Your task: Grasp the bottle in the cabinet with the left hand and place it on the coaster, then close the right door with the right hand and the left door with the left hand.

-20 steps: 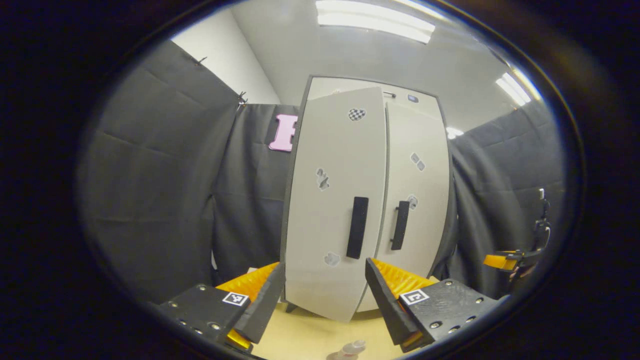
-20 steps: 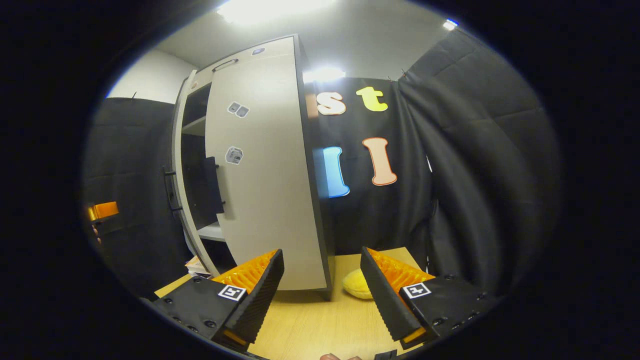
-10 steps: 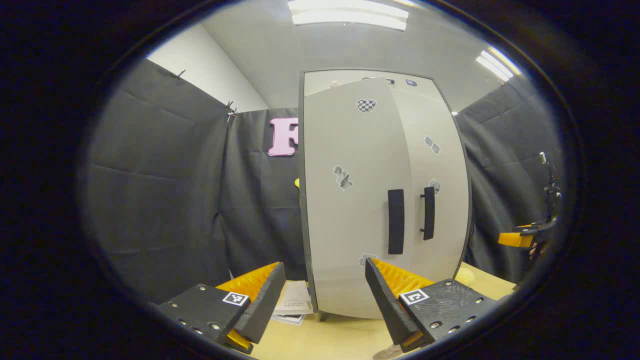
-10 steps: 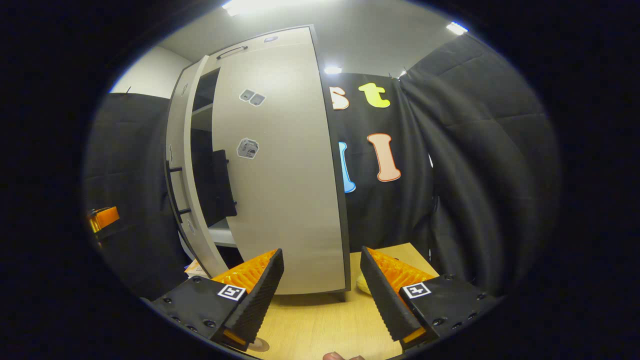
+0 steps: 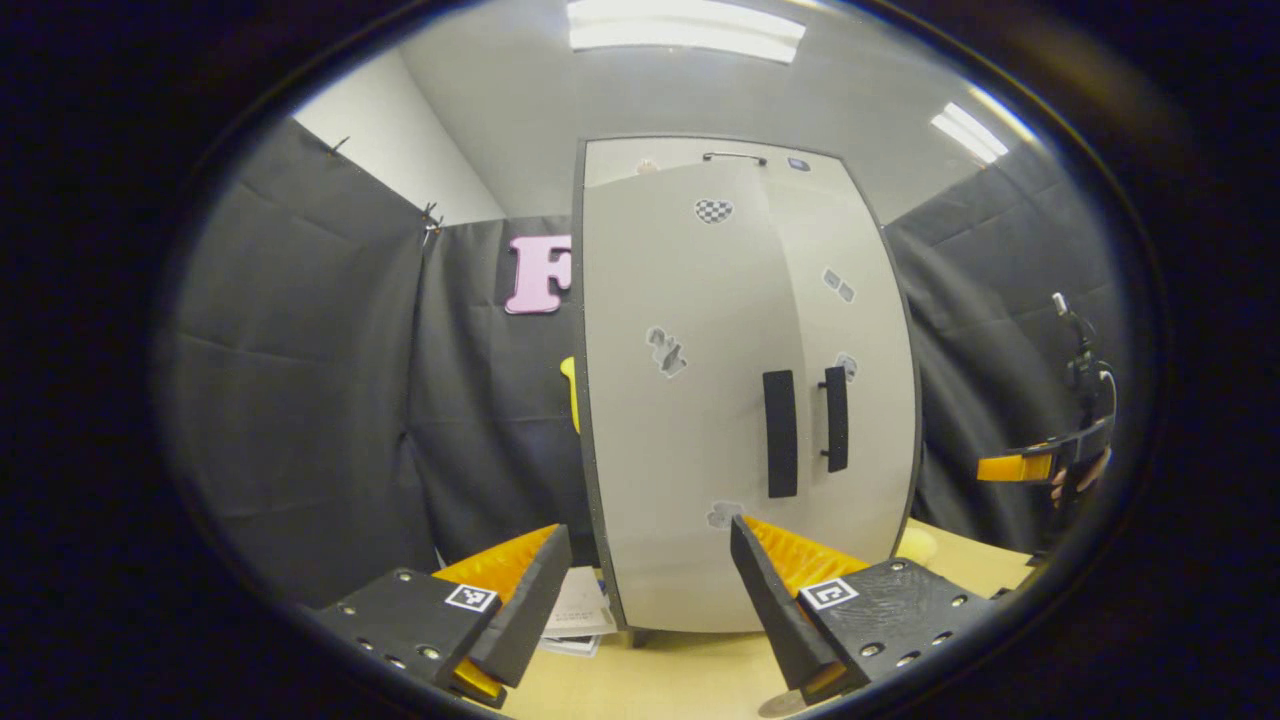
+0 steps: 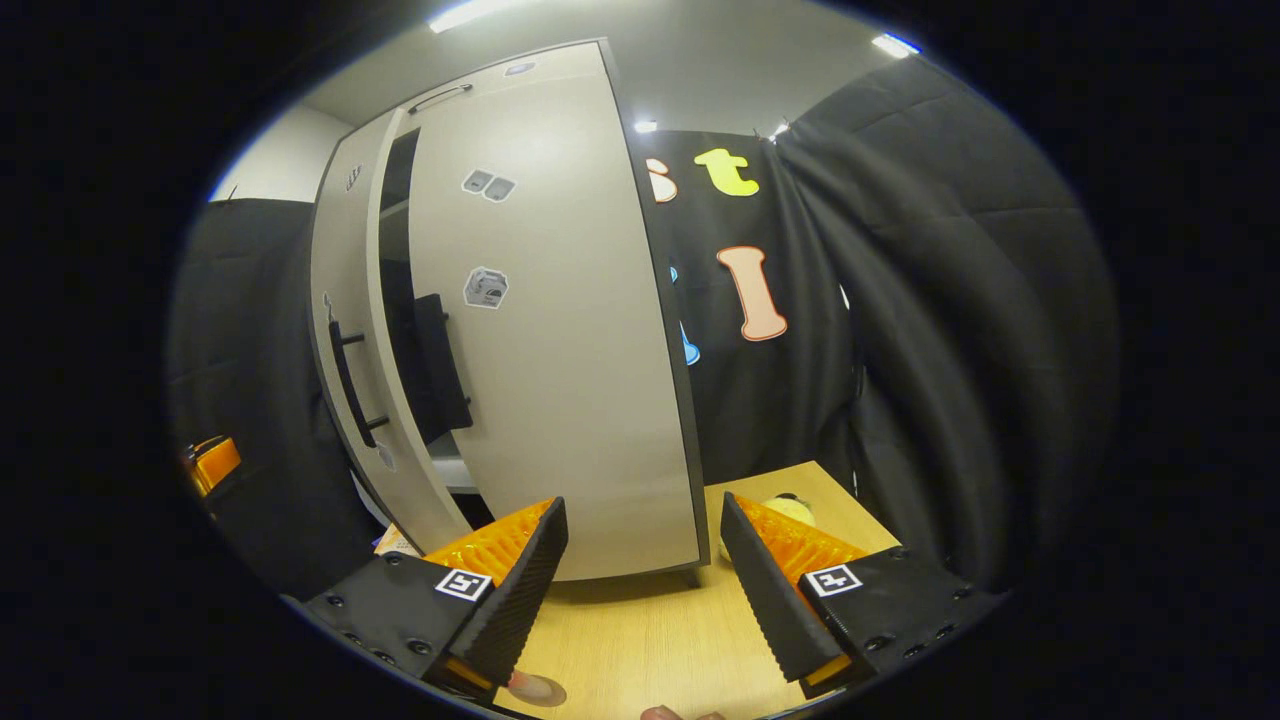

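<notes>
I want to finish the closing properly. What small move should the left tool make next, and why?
Probably press the open left tool forward against the pale grey left cabinet door: in the right gripper view a dark gap shows between it and the right door.

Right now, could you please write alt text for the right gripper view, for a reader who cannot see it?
A tall pale cabinet stands on a wooden table, its left door slightly ajar with a dark gap beside the right door. The right gripper is open and empty in front.
</notes>
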`<state>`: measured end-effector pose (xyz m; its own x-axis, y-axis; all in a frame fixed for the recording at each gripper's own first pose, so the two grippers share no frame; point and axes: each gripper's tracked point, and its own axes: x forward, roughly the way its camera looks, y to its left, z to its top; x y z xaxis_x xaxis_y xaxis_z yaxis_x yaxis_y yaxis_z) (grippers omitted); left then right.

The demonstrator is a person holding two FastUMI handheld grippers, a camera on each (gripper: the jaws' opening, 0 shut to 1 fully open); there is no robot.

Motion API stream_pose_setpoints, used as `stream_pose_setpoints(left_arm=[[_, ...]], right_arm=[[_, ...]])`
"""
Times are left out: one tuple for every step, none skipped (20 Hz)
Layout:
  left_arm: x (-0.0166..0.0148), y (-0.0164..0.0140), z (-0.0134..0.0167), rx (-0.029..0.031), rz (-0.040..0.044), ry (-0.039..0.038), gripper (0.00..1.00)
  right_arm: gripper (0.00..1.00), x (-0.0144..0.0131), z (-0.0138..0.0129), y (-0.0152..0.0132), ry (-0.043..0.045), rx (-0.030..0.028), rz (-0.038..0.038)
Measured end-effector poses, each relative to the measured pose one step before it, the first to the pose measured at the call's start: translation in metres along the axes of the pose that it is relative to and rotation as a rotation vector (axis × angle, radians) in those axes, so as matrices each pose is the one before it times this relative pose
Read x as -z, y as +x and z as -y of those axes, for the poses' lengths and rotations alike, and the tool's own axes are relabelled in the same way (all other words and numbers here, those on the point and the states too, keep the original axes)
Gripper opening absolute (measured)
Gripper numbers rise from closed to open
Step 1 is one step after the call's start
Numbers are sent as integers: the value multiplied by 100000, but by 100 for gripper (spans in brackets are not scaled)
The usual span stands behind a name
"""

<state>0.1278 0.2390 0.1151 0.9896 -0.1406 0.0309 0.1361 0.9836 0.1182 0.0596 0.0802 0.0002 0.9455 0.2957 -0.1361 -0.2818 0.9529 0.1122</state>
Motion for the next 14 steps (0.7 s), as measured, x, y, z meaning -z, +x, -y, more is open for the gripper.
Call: stream_pose_setpoints(left_arm=[[132,7,-109,-692,366,-1725,94],[161,15,225,-801,-22,-2199,93],[349,8,307,-717,-228,-1352,96],[406,-28,333,-1090,-546,-390,98],[433,-27,207,-1375,-848,-136,93],[220,-23,290,-925,-702,-350,93],[154,-179,319,-262,-444,-896,94],[-49,-109,390,-208,-166,-1109,100],[24,-41,53,-719,145,-928,94],[-107,-21,134,-710,246,-370,100],[-42,118,135,-571,83,-72,100],[-99,126,235,-547,-168,269,100],[-111,203,80,-1252,179,174,100],[-244,43,352,-1417,379,45,100]], right_arm=[[98,19,107,-56,-28,135,174],[98,189,136,-22,-148,-331,-295],[98,144,-27,48,-65,-1064,-717],[98,260,52,23,-360,-1436,-1210],[98,44,237,-52,-450,-713,-589],[98,-121,422,40,-514,-553,178],[98,-233,234,-11,-335,-900,427],[98,-73,170,139,-332,-1113,194],[98,-236,203,13,-470,-1410,53],[98,-116,179,156,-597,-1239,-203],[98,-193,233,239,-941,-1303,-318],[98,-157,307,212,-988,-996,-578],[98,-274,349,148,-505,-896,-429],[98,-289,175,52,-77,-1304,191]])
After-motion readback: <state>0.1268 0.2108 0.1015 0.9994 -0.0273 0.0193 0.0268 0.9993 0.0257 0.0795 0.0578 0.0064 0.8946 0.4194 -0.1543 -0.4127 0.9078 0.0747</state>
